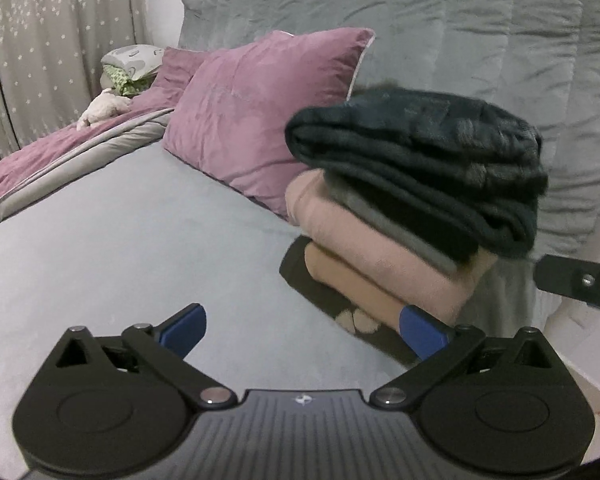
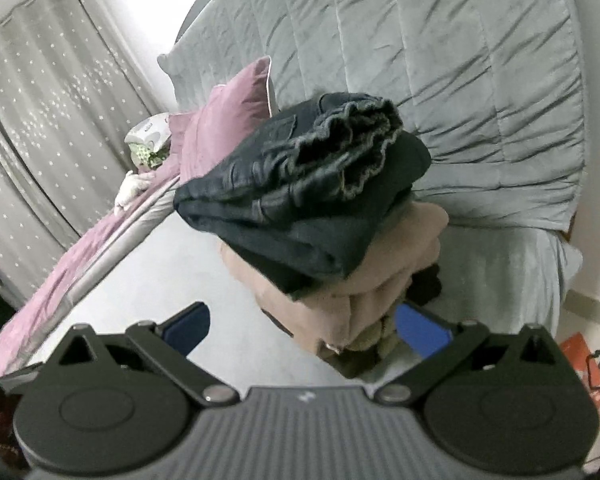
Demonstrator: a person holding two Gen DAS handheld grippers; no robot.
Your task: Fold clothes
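Note:
A stack of folded clothes sits on the grey bed sheet [image 1: 120, 220] against the padded headboard. On top lie folded dark jeans [image 1: 420, 160] [image 2: 300, 184], over a pink garment [image 1: 372, 248] [image 2: 380, 280], a tan one [image 1: 348, 284] and a dark brown one at the bottom [image 1: 324, 300]. My left gripper [image 1: 302, 330] is open just in front of the stack's lower left, nothing between its blue fingertips. My right gripper [image 2: 302, 330] is open too, above and before the stack, holding nothing. Part of the right gripper [image 1: 580, 280] shows at the right edge of the left wrist view.
A purple pillow [image 1: 260, 120] leans on the grey headboard [image 1: 460, 40] left of the stack. A purple duvet [image 1: 60, 148] with a plush toy [image 1: 100, 110] lies further left, before a starred curtain [image 1: 40, 60]. An orange item [image 2: 584, 364] lies on the floor beside the bed.

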